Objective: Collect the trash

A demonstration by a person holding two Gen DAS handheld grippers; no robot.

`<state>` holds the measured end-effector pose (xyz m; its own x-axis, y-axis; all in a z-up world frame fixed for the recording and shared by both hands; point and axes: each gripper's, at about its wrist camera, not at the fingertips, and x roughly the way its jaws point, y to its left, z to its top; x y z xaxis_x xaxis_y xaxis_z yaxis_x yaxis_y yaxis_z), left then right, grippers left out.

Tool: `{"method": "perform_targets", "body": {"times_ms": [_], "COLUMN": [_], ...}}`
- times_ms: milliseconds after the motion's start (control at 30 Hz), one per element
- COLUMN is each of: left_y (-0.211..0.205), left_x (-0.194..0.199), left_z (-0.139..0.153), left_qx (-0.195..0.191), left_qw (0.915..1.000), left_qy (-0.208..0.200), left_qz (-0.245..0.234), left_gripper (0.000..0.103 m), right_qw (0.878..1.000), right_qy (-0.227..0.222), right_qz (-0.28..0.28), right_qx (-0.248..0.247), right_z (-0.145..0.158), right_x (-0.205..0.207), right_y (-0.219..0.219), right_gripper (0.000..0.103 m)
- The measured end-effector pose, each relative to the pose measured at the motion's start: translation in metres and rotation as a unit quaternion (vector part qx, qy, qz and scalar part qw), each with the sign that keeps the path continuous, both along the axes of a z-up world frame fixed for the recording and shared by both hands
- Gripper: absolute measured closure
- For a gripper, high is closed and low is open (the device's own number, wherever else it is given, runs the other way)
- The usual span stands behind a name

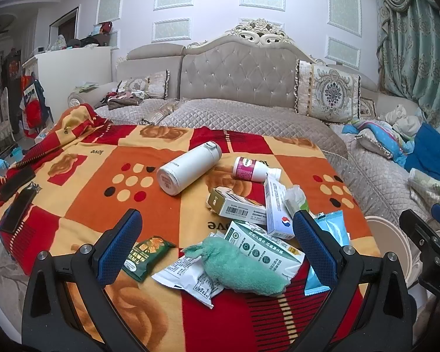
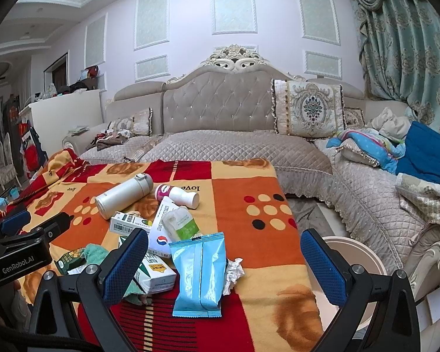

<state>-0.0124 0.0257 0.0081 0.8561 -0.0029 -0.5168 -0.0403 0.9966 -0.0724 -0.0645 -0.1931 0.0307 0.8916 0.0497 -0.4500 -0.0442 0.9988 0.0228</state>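
The trash lies in a loose heap on the blanket-covered counter (image 2: 264, 267) in front of me: a blue wet-wipe packet (image 2: 199, 275) nearest my right tool, a crumpled tissue (image 2: 233, 274) touching its right side, then boxes, a white printed pouch (image 1: 190, 278) and a green snack wrapper (image 1: 145, 256) closer to my left tool. A teal cloth (image 1: 240, 267) is draped over the pouch and a green-and-white carton (image 1: 267, 249). Behind the heap a white flask (image 1: 187, 170) and a pill bottle (image 1: 253, 170) lie on their sides; I judge these are not trash.

My left tool (image 1: 217, 246) is spread wide and holds nothing, hovering above the pouch and cloth. My right tool (image 2: 224, 267) is also wide and empty, its fingers standing either side of the blue packet and tissue.

I judge I am at the very start, nothing picked yet. The next move, I think, is to lower the right tool onto the blue packet or tissue, close, and carry it to the beige bin (image 2: 355, 252), whose rim shows just past the counter's right edge.

That edge runs close to my right finger, so the carry is short. The counter right of the packet is bare, with room to swing. On the left, the heap is crowded and things overlap, so a pinch there could drag the cloth along.
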Motion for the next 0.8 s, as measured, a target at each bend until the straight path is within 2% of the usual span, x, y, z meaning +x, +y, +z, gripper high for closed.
{"method": "perform_targets", "body": {"times_ms": [300,533,633,800], "left_y": [0.004,0.022,0.031,0.048], "left_x": [0.007,0.019,0.022,0.021], "left_z": [-0.008,-0.027,-0.038,-0.058], "left_qx": [-0.002,-0.011,-0.012,-0.013], "left_qw": [0.9998,0.9975,0.9954,0.9897], "left_qy": [0.018,0.068,0.091,0.133], "left_qz": [0.0,-0.016,-0.028,-0.051], "left_gripper": [0.001,0.001,0.001,0.001], "right_qw": [1.0,0.999,0.998,0.992], "right_qy": [0.011,0.034,0.057,0.125], "right_qz": [0.0,0.002,0.003,0.019], "right_qx": [0.001,0.004,0.008,0.009], "right_z": [-0.007,-0.016,-0.025,-0.05], "right_x": [0.005,0.015,0.023,0.042], "right_y": [-0.002,-0.007,-0.013,-0.019], "right_gripper": [0.0,0.0,0.0,0.0]}}
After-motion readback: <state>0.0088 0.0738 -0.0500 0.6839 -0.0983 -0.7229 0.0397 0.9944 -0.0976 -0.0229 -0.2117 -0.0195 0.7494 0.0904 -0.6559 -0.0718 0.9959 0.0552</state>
